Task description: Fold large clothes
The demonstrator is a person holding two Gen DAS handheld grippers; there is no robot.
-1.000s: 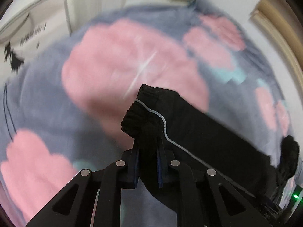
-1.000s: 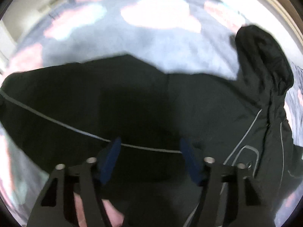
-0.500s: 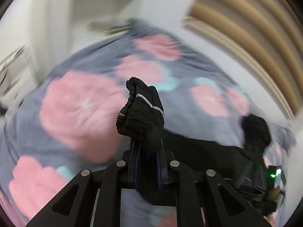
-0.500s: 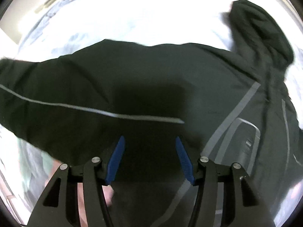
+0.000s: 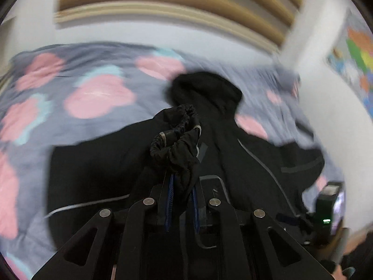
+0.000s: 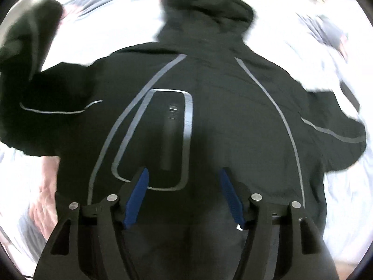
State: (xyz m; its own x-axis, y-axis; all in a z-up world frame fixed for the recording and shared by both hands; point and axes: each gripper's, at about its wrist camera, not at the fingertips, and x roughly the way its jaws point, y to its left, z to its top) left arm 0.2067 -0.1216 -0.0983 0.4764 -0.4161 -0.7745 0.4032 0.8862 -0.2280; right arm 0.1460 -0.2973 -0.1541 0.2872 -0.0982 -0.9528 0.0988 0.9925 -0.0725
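Note:
A black hooded jacket with grey reflective piping lies spread on the bed, hood at the far end. My left gripper is shut on the jacket's sleeve cuff and holds it raised above the jacket body. My right gripper is open and empty, hovering over the lower middle of the jacket, next to a piped rectangular pocket.
The bed cover is grey with pink and teal flowers. A wooden slatted headboard stands behind it, and a white wall with a colourful poster is on the right. A hand shows at the left.
My left gripper has carried the cuff from the outer side over the jacket body. My right gripper has shifted across the jacket toward its middle, still open.

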